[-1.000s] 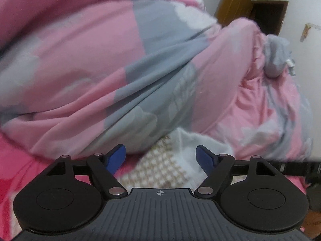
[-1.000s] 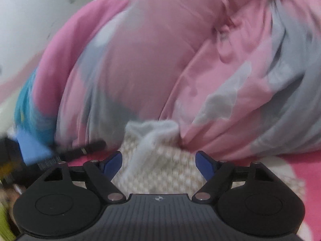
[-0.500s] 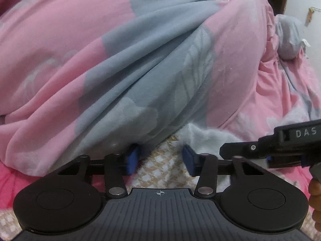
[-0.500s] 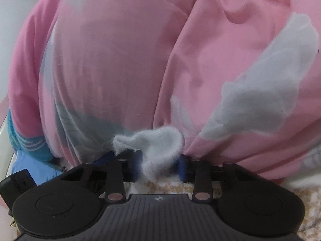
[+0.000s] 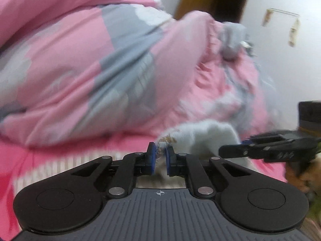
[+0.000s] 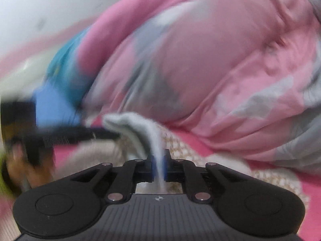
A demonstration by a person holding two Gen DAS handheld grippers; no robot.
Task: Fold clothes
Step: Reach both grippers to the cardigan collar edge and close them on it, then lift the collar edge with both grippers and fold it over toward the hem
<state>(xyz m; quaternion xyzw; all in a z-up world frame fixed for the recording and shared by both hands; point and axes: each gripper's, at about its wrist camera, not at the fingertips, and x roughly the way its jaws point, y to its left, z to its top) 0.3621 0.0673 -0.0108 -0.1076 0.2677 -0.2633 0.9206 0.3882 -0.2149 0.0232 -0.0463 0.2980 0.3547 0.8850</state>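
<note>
From the left wrist view, the left claw [image 5: 159,158] was pinched nearly closed on a thin edge of the knitted garment [image 5: 208,134], fluffy white with a beige check weave, lifted just off the bed [image 5: 24,160]. The right claw [image 5: 240,150] reached in beside it. Behind bulged a soft pink-and-grey quilt [image 5: 90,70].

From the right wrist view, the right claw [image 6: 158,165] was clamped on a white fold of the garment [image 6: 140,128], which rose in a limp ridge. Blur made it hard to judge, but so shallow a bite might slip, or the loose knit stretch and fold crookedly.
</note>
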